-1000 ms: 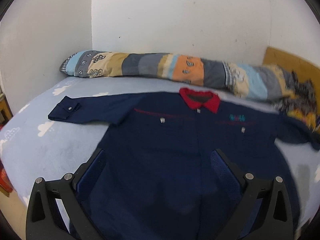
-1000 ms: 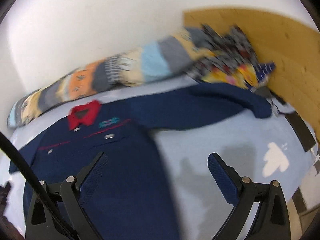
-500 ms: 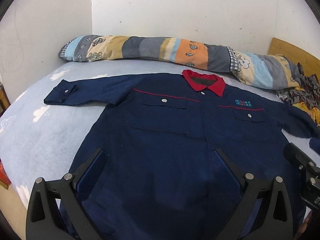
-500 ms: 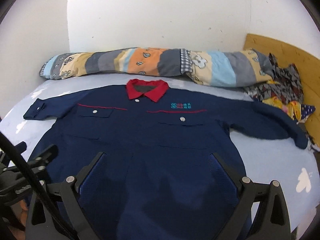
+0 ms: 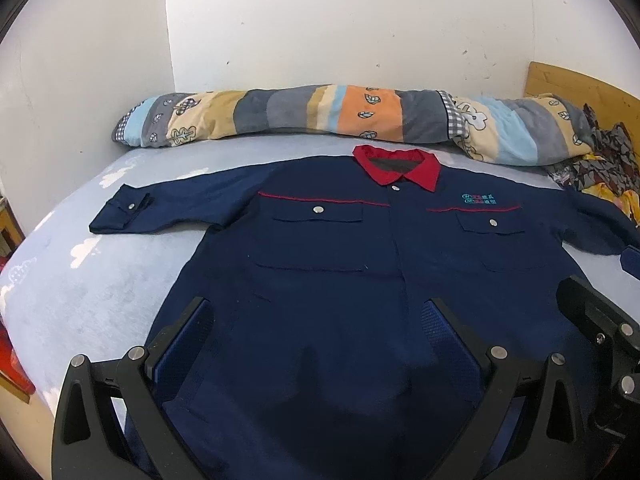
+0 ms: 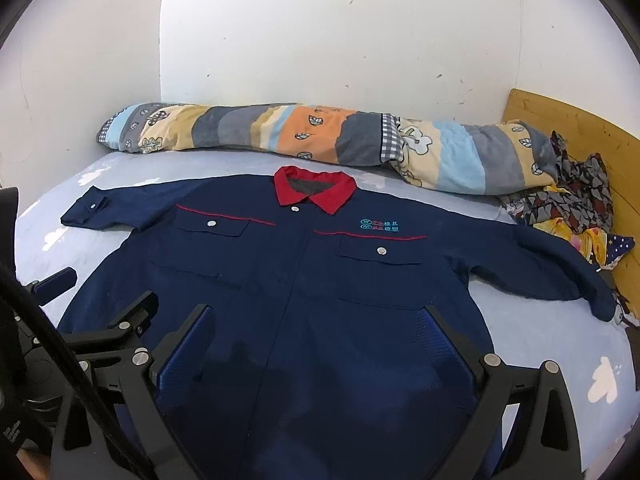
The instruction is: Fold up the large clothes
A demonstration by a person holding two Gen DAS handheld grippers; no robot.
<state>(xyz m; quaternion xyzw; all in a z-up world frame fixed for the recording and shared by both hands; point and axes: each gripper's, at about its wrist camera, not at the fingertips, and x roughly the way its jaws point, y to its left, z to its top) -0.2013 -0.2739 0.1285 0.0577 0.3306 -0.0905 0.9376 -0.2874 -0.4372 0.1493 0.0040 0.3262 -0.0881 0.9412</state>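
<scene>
A navy work jacket (image 5: pixel 328 264) with a red collar (image 5: pixel 398 162) lies flat and face up on the bed, both sleeves spread out; it also shows in the right wrist view (image 6: pixel 288 276). My left gripper (image 5: pixel 318 320) is open and empty above the jacket's lower front. My right gripper (image 6: pixel 316 324) is open and empty above the lower front too, to the right of the left one. The right gripper's body shows at the right edge of the left wrist view (image 5: pixel 600 332). The left gripper's body shows at the left of the right wrist view (image 6: pixel 100 336).
A light blue sheet (image 5: pixel 100 280) covers the bed. A rolled patchwork quilt (image 5: pixel 340 114) lies along the back wall. A heap of patterned clothes (image 6: pixel 572 208) sits at the back right by a wooden headboard (image 6: pixel 568 128). White walls stand behind and to the left.
Both grippers have swung toward the jacket and settled side by side over its lower front. The right view turned from the right sleeve to the whole jacket. The jacket has not moved.
</scene>
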